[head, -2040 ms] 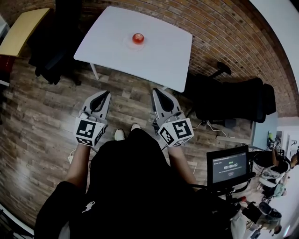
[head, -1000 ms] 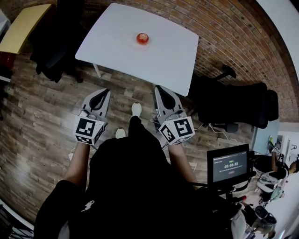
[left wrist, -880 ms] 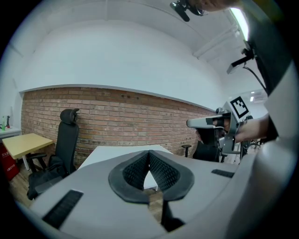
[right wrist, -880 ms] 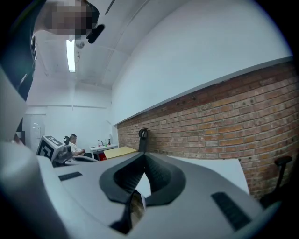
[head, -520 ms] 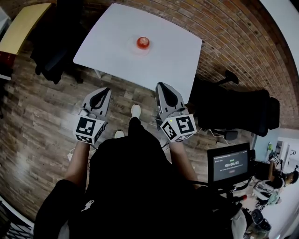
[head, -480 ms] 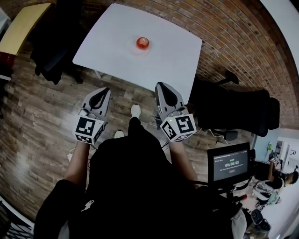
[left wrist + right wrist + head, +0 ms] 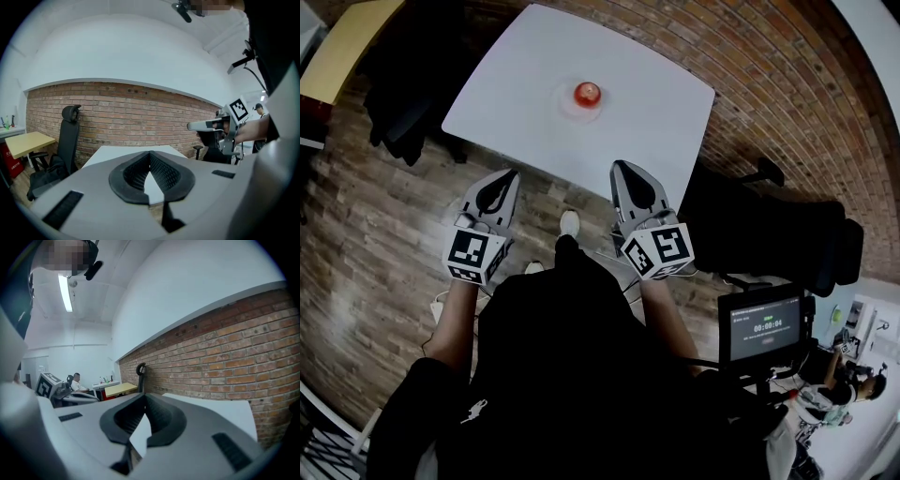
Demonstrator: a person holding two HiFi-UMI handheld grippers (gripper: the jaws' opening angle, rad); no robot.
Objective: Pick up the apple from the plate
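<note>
Your left gripper and right gripper both have fingers pinched shut on nothing, so open one wide before you reach the apple sitting on its plate mid-desk, well ahead.

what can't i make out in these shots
- Plate: head view, white on the white table, rim barely shows.
- Apple: too small in the head view for stem or marks; seen in neither gripper view.
- Screen text: head view, too small to read.
- Shoes: head view, partly hidden by the person's body.
</note>
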